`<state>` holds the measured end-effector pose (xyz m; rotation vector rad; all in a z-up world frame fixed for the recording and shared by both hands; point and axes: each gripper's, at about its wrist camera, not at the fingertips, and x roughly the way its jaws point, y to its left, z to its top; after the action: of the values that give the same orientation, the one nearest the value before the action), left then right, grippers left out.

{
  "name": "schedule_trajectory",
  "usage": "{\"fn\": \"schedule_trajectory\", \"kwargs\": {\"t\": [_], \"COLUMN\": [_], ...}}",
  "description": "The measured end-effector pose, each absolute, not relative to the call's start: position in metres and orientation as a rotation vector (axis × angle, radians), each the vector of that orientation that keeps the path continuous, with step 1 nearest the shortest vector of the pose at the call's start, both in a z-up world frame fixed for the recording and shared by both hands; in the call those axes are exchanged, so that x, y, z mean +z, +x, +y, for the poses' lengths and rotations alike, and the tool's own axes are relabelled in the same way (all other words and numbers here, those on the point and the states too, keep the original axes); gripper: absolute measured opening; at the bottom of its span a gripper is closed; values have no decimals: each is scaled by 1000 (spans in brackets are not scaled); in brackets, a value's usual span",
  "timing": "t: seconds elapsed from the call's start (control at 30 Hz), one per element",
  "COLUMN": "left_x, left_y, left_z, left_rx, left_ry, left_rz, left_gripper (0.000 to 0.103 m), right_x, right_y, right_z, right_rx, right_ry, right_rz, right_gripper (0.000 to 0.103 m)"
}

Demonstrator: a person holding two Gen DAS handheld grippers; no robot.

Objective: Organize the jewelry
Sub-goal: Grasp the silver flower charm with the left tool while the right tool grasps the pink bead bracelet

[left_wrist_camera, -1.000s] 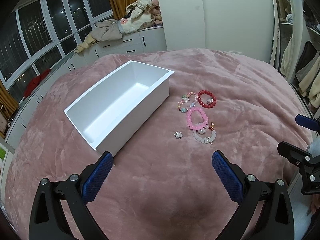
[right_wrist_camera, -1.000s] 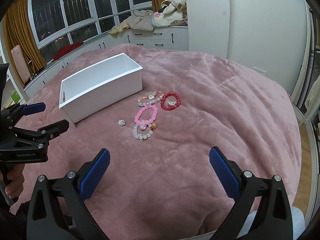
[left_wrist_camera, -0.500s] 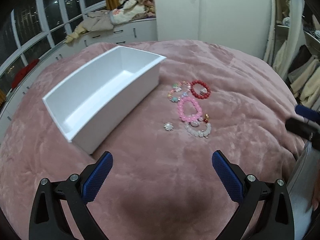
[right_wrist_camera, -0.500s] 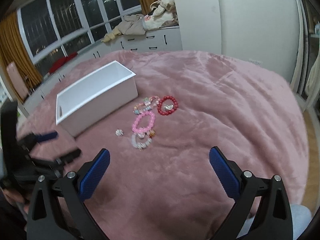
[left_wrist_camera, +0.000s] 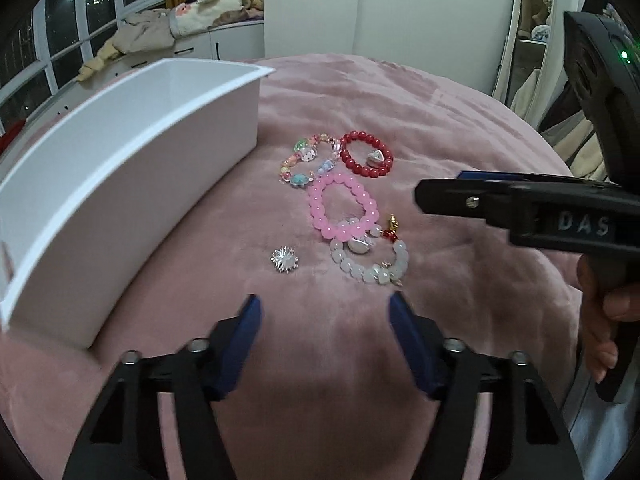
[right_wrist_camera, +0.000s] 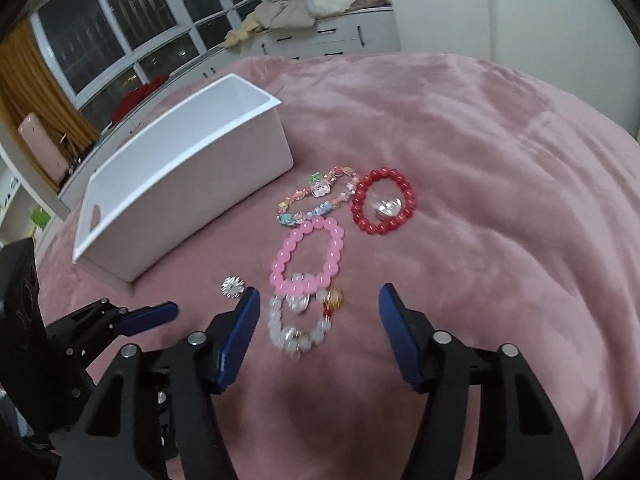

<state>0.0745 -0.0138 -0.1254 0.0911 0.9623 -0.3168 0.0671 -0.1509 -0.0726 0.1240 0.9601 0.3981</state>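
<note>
A white box [left_wrist_camera: 140, 184] stands on the pink blanket, left of the jewelry. Beside it lie a multicolour bracelet [left_wrist_camera: 308, 156], a red one [left_wrist_camera: 366, 154], a pink one [left_wrist_camera: 342, 206], a whitish one [left_wrist_camera: 372, 258] and a silver brooch [left_wrist_camera: 284, 260]. My left gripper [left_wrist_camera: 324, 306] is closing just short of the brooch and whitish bracelet, with only blanket between its pads. My right gripper [right_wrist_camera: 318, 300] is also closing; the whitish bracelet [right_wrist_camera: 296, 332] lies between its fingers, untouched by the pads. The pink bracelet [right_wrist_camera: 308, 256] lies just beyond.
The right gripper [left_wrist_camera: 448, 188] reaches in from the right in the left wrist view, with a hand [left_wrist_camera: 604, 320] on its handle. The left gripper [right_wrist_camera: 152, 316] shows at lower left in the right wrist view. Cabinets with piled clothes [right_wrist_camera: 288, 12] and windows stand behind the bed.
Both grippers have come down and forward toward the jewelry, and their jaws have narrowed from wide. The right gripper now reaches well into the left wrist view.
</note>
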Motion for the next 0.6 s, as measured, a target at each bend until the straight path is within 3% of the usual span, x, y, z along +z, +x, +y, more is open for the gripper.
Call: {"fn": "schedule_trajectory", "kwargs": {"t": [0.23,0.43,0.47,0.53,0.6], "left_x": [-154,-164,-163,-158,-153], "left_y": [107,120,122,122,121], "left_z": [-12,-11,-9,-6,-4], "left_rx": [-314,-308,-306,-304,-294], "left_ry": [73,82,78,64,60], "left_rz": [1014,1036,1041,1036,1025], "left_gripper": [42,28,27,27,41], "right_x": [-108,-131,-131,-130,-127], "right_y": [106,120,121,120,119], "right_z": [-137,-128,-127,-128,-130], "right_rx": [422,443,444,453,457], "right_ry": [118,128,131,153,156], "right_rz": [1011,1062,1065,1057,1049], "right_gripper": [49,28,27,14,13]}}
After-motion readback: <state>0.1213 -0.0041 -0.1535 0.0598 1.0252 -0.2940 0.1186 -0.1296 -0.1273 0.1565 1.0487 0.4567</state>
